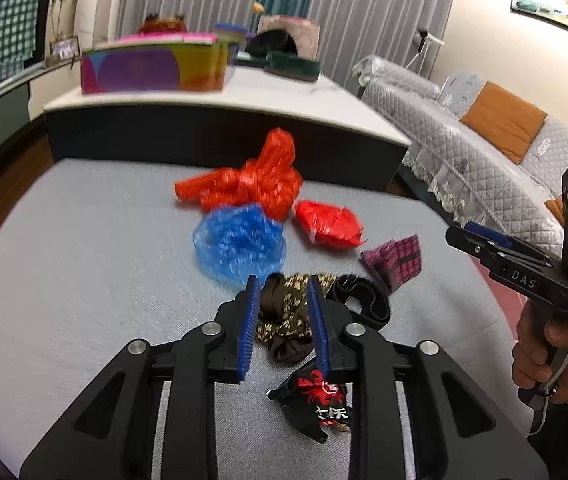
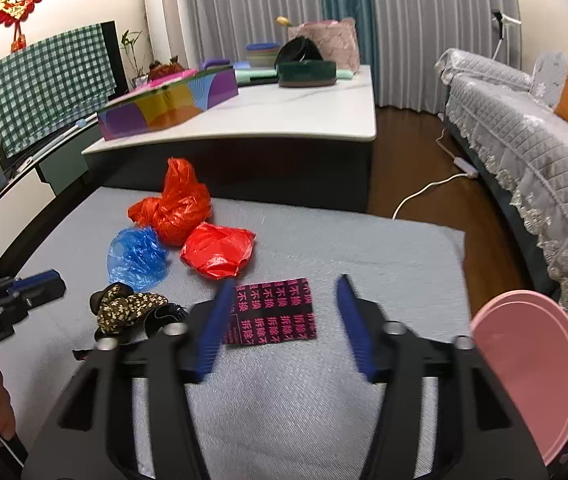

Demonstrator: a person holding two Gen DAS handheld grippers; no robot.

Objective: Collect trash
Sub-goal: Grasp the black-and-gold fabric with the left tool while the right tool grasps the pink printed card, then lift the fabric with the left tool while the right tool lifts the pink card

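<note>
Trash lies on a grey mat: an orange-red plastic bag, a blue plastic bag, a red bag, a purple-and-black wrapper, a brown floral fabric piece, a black band and a black-and-red wrapper. My left gripper is open, its blue fingers on either side of the floral piece. My right gripper is open above the purple wrapper. The right view also shows the bags and the floral piece.
A pink bin stands at the mat's right edge. A low white table with a colourful box stands beyond the mat. A quilted grey sofa runs along the right. A white cable lies on the wooden floor.
</note>
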